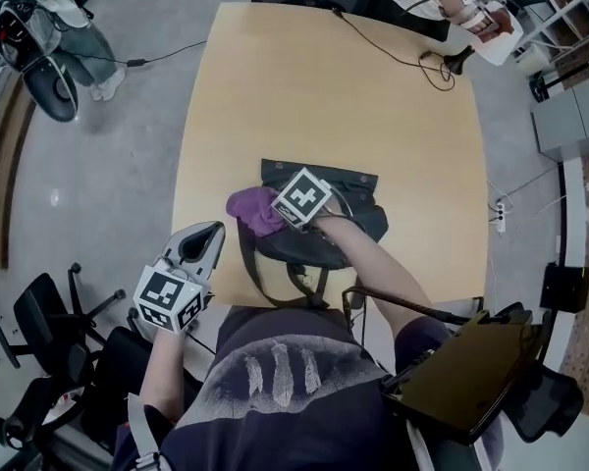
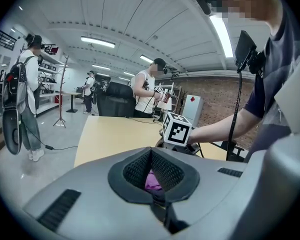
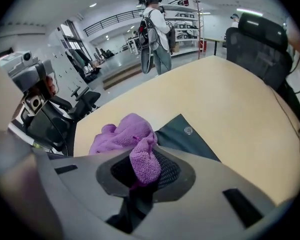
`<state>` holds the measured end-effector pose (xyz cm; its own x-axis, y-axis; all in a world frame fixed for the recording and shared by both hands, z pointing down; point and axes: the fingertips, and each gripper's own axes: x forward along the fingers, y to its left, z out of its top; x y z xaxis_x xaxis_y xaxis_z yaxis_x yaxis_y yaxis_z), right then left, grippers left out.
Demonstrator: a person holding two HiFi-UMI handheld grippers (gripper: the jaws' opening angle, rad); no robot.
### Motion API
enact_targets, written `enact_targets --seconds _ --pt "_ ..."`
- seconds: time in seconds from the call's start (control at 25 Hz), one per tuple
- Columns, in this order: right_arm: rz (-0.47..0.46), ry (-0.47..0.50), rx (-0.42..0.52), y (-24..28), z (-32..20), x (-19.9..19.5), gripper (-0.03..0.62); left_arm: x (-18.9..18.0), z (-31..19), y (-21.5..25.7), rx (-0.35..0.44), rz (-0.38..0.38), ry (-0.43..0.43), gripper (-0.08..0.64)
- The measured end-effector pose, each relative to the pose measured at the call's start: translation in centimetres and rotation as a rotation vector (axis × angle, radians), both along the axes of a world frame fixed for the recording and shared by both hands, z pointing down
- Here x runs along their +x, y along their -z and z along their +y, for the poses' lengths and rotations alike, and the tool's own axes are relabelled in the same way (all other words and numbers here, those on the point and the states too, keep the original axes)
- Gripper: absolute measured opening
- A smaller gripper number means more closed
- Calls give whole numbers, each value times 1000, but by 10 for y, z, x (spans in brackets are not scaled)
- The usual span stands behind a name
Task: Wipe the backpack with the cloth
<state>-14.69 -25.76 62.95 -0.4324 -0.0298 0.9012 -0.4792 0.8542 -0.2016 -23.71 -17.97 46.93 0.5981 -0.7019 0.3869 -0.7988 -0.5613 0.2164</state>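
Purple terry cloth (image 3: 125, 134) was pinched between the jaws of the right tool (image 3: 145, 176). One fold hung down through the dark pads, and the rest was bunched just ahead of the jaw tips. In the head view, the right tool (image 1: 280, 214) lay low over the backpack (image 1: 363, 219) with its marker cube on top. The cloth (image 1: 253, 209) sat at its tips, over the bag's left end. Seen from the right gripper view, the dark backpack (image 3: 182, 136) lay directly beneath and just ahead of that tool, flat on the tabletop (image 3: 230, 99). A small round snap showed on its fabric just beyond the cloth. Whether the cloth was pressed onto the fabric or only resting on it could not be told.

The left tool (image 1: 201, 243) was held apart from the bag, to the left of the right tool and nearer the person, with its tips over the near left corner of the tabletop (image 1: 324, 96). Its jaws were closed together with nothing gripped. In the left gripper view (image 2: 155, 184), a scrap of the purple cloth showed only through the gap between the pads, well ahead of the tips. The right tool's marker cube (image 2: 177, 129) stood above it. A dark strap (image 1: 260, 283) of the backpack trailed toward the tabletop's near edge, between the two tools.
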Motion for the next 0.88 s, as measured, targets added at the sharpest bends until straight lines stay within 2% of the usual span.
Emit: enact_targets --seconds 0.28,0.44,0.76,0.88 --pt "71 -31 28 -1 -13 56 58 14 -5 4 5 -3 -23 8" --pt "138 -96 27 -10 -20 112 58 24 -6 3 -1 -9 -43 8" --pt "146 -210 30 -11 -30 178 58 43 -10 4 7 -22 -75 8" --pt "188 -272 45 -10 -36 216 58 47 -9 5 9 -25 -75 8"
